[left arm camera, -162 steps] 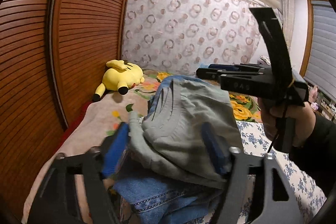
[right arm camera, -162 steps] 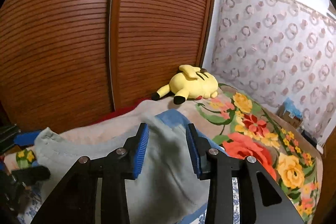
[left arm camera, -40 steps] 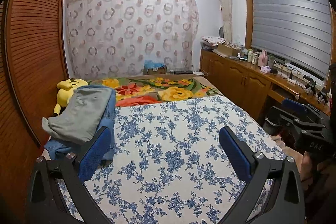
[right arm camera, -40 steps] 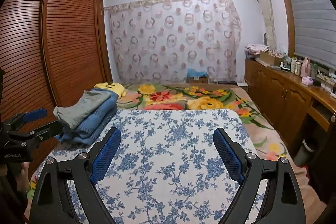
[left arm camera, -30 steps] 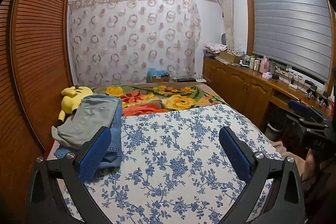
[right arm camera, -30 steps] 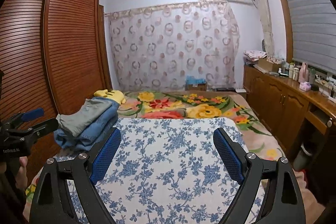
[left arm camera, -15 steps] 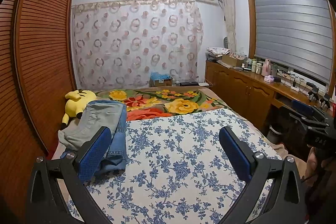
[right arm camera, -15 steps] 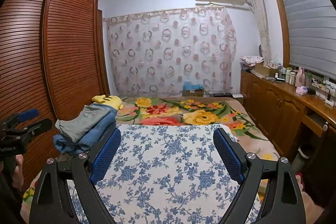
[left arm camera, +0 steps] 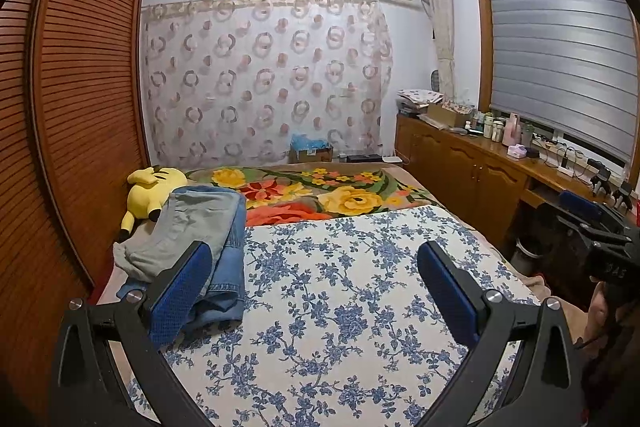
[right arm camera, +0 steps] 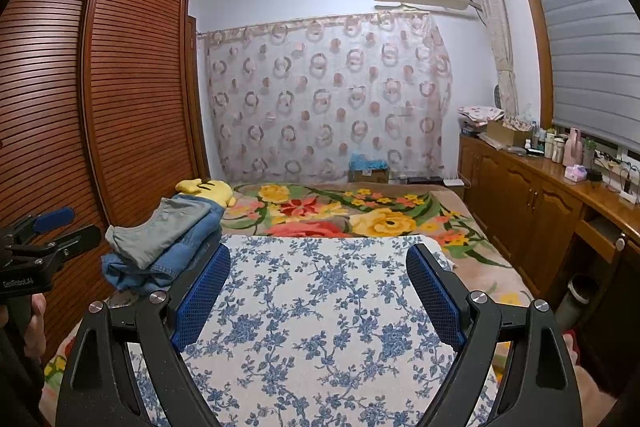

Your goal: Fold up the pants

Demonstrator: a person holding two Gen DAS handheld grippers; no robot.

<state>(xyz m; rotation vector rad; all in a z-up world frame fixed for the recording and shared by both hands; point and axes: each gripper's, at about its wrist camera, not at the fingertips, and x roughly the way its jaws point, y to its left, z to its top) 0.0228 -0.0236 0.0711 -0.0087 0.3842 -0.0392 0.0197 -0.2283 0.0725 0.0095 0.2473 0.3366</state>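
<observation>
Folded grey pants lie on top of folded blue jeans in a stack at the left edge of the bed; the stack also shows in the right wrist view. My left gripper is open and empty, held back above the blue-flowered sheet. My right gripper is open and empty too, above the same sheet. Each gripper shows at the edge of the other's view, the right one and the left one.
A yellow plush toy lies behind the stack. A slatted wooden wardrobe runs along the left. A floral blanket covers the far bed. A wooden counter with bottles stands on the right.
Both grippers have let go of the pants stack, opened wide and pulled back and up from the bed. The stack stays at the left edge.
</observation>
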